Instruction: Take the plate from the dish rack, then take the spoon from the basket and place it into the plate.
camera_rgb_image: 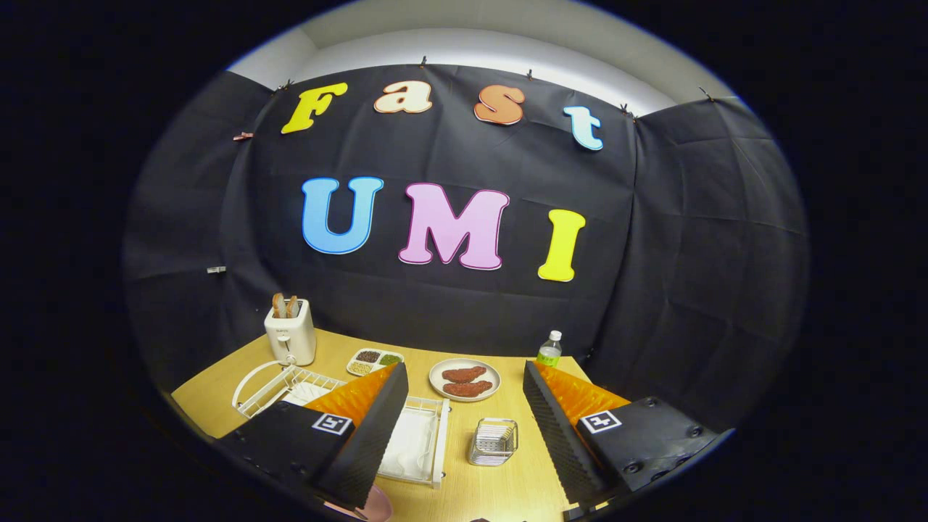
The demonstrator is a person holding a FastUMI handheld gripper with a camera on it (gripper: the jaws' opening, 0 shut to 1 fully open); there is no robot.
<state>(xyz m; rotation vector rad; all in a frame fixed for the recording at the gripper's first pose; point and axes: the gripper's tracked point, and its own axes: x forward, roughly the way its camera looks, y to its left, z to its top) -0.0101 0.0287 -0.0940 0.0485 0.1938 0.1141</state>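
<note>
Gripper view: claw point(464, 424) gaping wide above the table point(507, 486), holding nothing.

At eleven o'clock of the fingers sits the white dish rack point(413, 449), its plate hard to make out; the wire basket point(494, 441) lies between them. A plate is probably stiff, slick and breakable: pinch its rim.

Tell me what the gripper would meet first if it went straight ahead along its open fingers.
Probably the small wire basket on the table, between and just ahead of the open gripper fingers. The plate with meat pieces lies beyond it. Depth is uncertain.
</note>
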